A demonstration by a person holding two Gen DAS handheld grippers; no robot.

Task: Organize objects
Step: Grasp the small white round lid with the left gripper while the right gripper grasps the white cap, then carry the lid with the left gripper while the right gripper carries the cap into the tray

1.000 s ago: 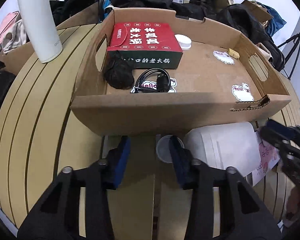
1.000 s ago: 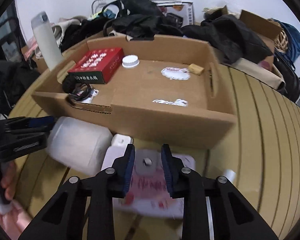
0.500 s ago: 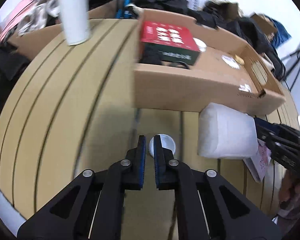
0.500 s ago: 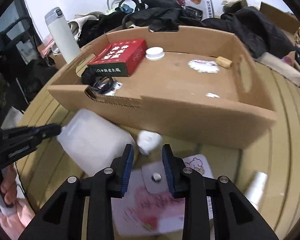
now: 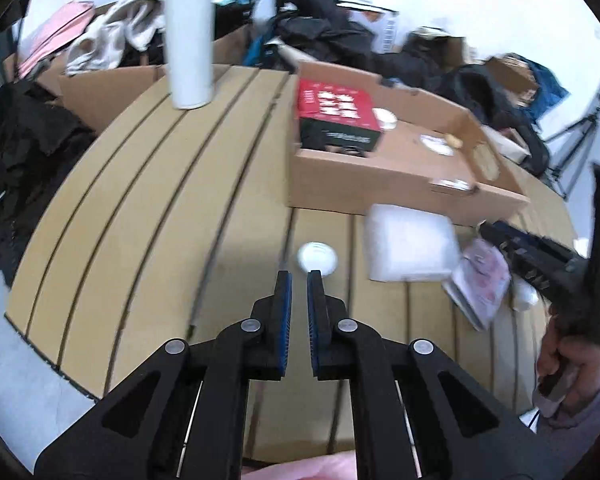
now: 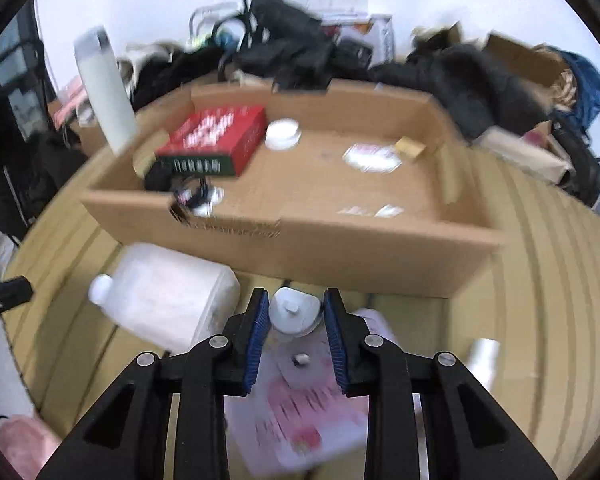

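Note:
A cardboard tray (image 5: 400,176) (image 6: 340,236) on the slatted table holds a red box (image 5: 336,108) (image 6: 216,136), a white lid (image 6: 283,133), black cable and stickers. A white jug (image 6: 168,288) (image 5: 410,242) lies on its side in front of the tray. My left gripper (image 5: 299,280) is nearly shut and empty, just short of a small white cap (image 5: 317,257). My right gripper (image 6: 295,308) is open, its fingers either side of a small white object (image 6: 295,314) lying beside a pink printed packet (image 6: 300,408). The right gripper also shows in the left wrist view (image 5: 512,240).
A tall white thermos (image 5: 189,32) (image 6: 106,88) stands at the table's back left. A small white bottle (image 6: 482,360) lies right of the packet. Dark clothes and boxes are piled behind the tray. The table edge runs close on the left.
My left gripper has closed from wide open and pulled back and left from the tray. My right gripper has opened wider and moved off the packet to straddle the small white object.

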